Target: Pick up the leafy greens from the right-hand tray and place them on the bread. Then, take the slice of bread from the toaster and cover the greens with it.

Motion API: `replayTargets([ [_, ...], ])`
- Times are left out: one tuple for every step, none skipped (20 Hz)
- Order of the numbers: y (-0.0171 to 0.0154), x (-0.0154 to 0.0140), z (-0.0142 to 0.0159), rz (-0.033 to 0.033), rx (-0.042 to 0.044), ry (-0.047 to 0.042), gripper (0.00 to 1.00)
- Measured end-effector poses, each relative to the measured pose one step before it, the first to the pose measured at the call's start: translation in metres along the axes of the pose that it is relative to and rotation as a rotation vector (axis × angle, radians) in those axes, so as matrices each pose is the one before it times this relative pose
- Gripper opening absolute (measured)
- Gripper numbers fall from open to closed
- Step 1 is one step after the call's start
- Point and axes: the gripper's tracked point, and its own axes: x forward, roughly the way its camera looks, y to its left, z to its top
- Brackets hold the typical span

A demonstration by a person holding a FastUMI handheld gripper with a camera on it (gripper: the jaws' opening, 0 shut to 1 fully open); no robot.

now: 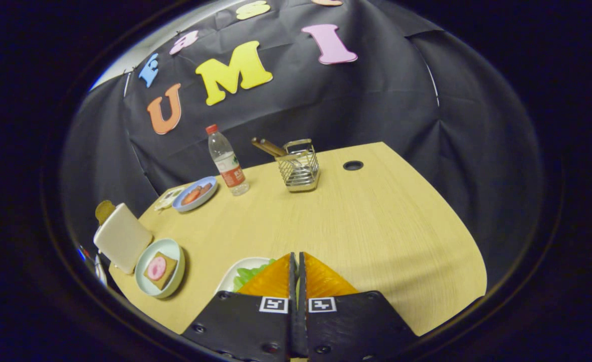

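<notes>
We see the gripper [296,261] nearest, its two fingers closed together with only a thin slit between them and nothing visibly held. Just under and left of the fingertips lie the leafy greens [250,275] on a white tray [230,275], partly hidden by the fingers. Further left we find a pale plate [171,247] holding a slice of bread [167,274] topped with a pink round. Beside it stands the toaster [121,237], a brown slice [104,210] poking up. Beyond, on the wooden table [376,231], we see a blue plate [210,190] of food, a water bottle [226,161] and a wire holder [299,169] with sticks.
</notes>
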Motion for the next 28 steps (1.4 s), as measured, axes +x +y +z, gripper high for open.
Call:
replayTargets([
  [0.00337,-0.00495,0.00569,0.00154,-0.00188,-0.00808,0.00],
  [0.00582,-0.00486,0.00658,0.00736,0.00089,-0.01078,0.00],
  [0.00492,-0.00543,0.00693,0.00152,-0.00316,-0.00969,0.00],
  [0.00411,-0.00564,0.00705,-0.00236,-0.00964,-0.01201,0.00],
  [0.00417,-0.00474,0.00694,-0.00718,-0.01813,-0.01073,0.00],
  [0.00271,-0.00367,0.00505,-0.01552,-0.02516,-0.00768,0.00],
  [0.00464,-0.00513,0.00623,-0.00497,-0.01732,-0.00785,0.00],
  [0.00610,-0.00482,0.00727,-0.00746,-0.01295,-0.00715,0.00],
  [0.00581,-0.00462,0.00596,-0.00746,-0.01292,-0.00417,0.00],
  [0.00656,-0.00463,0.00704,-0.00762,-0.01121,-0.00629,0.00],
  [0.00794,-0.00431,0.00705,-0.00551,-0.01286,-0.00450,0.00],
  [0.01017,-0.00554,0.00599,-0.00350,-0.01535,-0.00432,0.00],
  [0.01026,-0.00429,0.00723,-0.00389,-0.01180,-0.00424,0.00],
  [0.01215,-0.00407,0.00490,-0.00142,-0.00954,-0.00241,0.00],
  [0.01358,-0.00364,0.00617,-0.00426,-0.00852,-0.00617,0.00],
  [0.01557,-0.00356,0.00514,0.00210,-0.00869,-0.00677,0.00],
  [0.01872,-0.00312,0.00423,0.00432,-0.00845,-0.00425,0.00],
  [0.02128,-0.00025,0.00049,0.00751,-0.01733,0.00573,0.00],
  [0.01789,0.00067,0.00020,0.00919,-0.01414,0.00429,0.00],
  [0.02304,0.00145,0.00073,0.01461,-0.01217,0.00308,0.00],
  [0.02099,0.00206,-0.00020,0.01231,-0.00889,0.00106,0.00],
  [0.02208,0.00339,-0.00165,0.01460,-0.00085,0.00186,0.00],
  [0.02154,0.00383,-0.00269,0.01335,0.00324,0.00532,0.00],
  [0.02172,0.00440,-0.00563,0.01476,0.00747,0.01225,0.00],
  [0.02187,0.00466,-0.00478,0.01820,0.01379,0.00842,0.00],
  [0.02050,0.00564,-0.00387,0.01705,0.01099,0.00558,0.00],
  [0.01970,0.00630,-0.00423,0.01721,0.00825,0.00494,0.00],
  [0.01869,0.00539,-0.00528,0.01646,0.01062,0.00743,0.00],
])
